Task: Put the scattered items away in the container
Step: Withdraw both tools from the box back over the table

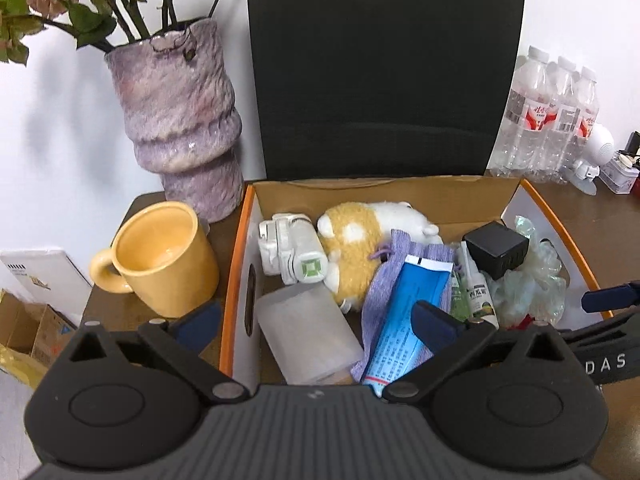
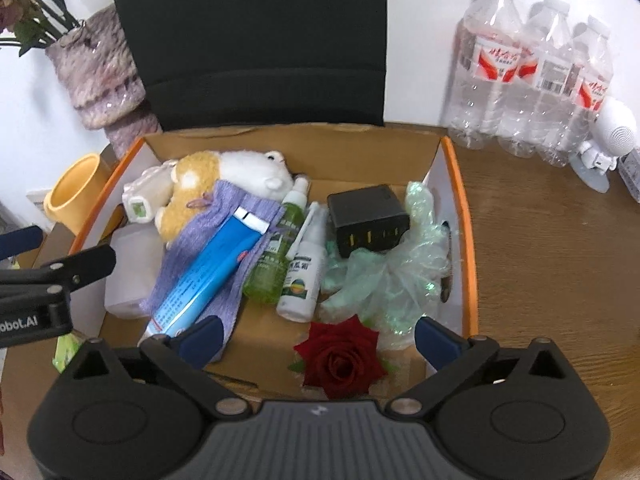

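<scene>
An orange-rimmed cardboard box (image 1: 236, 248) (image 2: 460, 184) holds a plush hamster (image 1: 360, 240) (image 2: 224, 176), a blue tube (image 1: 404, 320) (image 2: 204, 272) on a purple pouch (image 2: 192, 240), a frosted plastic case (image 1: 308, 332), a white device (image 1: 292, 252), spray bottles (image 2: 300, 276), a black charger (image 1: 496, 248) (image 2: 368, 216), a crumpled green bag (image 2: 400, 272) and a red rose (image 2: 340, 360). My left gripper (image 1: 316, 320) is open and empty above the box's near left. My right gripper (image 2: 320, 336) is open and empty above the rose.
A yellow mug (image 1: 160, 260) and a purple vase (image 1: 180, 120) with dried flowers stand left of the box. A black chair back (image 1: 384, 68) is behind it. Water bottles (image 2: 532, 68) and a small white figure (image 2: 608, 136) stand on the wooden table (image 2: 560, 260) at the right.
</scene>
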The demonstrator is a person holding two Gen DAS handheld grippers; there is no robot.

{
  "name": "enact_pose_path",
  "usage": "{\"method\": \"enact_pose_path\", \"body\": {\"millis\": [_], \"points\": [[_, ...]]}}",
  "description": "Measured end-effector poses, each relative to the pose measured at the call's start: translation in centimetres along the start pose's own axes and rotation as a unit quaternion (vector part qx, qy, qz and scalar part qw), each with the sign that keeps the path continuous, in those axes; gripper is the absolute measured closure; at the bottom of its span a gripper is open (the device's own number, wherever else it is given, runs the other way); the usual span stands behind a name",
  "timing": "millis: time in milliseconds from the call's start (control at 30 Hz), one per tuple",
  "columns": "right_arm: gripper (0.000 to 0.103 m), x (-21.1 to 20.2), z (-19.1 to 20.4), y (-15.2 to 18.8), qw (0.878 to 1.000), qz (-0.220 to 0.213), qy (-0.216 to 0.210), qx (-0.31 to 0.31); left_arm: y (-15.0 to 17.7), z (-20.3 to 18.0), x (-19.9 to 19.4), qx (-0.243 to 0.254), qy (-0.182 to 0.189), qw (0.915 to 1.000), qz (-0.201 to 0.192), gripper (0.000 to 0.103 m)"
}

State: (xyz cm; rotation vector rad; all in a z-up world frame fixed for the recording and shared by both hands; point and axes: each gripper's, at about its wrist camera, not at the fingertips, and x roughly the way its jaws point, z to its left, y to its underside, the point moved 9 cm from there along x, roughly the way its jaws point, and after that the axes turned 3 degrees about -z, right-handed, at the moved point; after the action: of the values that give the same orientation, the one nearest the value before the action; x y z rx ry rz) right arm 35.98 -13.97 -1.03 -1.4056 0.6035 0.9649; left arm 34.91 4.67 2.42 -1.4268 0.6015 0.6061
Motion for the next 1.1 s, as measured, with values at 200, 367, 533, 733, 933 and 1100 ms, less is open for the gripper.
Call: {"method": "enact_pose_path", "body": {"millis": [200, 367, 533, 733, 933, 1100], "points": [[0.001, -0.9, -0.1, 0.0, 1.0, -0.006, 0.005, 0.004, 0.5, -0.1, -1.5, -0.006, 0.019, 0.9998, 0.008, 0.0], [0.001, -3.5, 0.1, 0.4, 1.0, -0.027, 0.012, -0.001, 1.5, -0.7, -4.1, -0.009, 0.044, 0.999, 0.003, 0.0], [0.001, -5.5, 0.2, 2.7, 0.999, -0.027, 0.02, -0.005, 2.3, -0.2, -7.3, -0.035, 0.055, 0.9978, -0.013, 0.0], [0.001, -9.7, 2.0, 5.5, 0.999, -0.031, 0.024, -0.034, 4.1, -0.7, -12.6, -0.032, 0.062, 0.9972, -0.027, 0.0], [0.001, -15.2, 3.3, 8.5, 0.997, -0.061, 0.011, -0.033, 7.1, -1.3, -16.9, -0.039, 0.057, 0.9966, -0.044, 0.0], [0.0, -17.3, 3.4, 11.9, 0.997, -0.067, 0.018, -0.043, 9.7, -2.2, -19.5, -0.04, 0.059, 0.9957, -0.059, 0.0]]}}
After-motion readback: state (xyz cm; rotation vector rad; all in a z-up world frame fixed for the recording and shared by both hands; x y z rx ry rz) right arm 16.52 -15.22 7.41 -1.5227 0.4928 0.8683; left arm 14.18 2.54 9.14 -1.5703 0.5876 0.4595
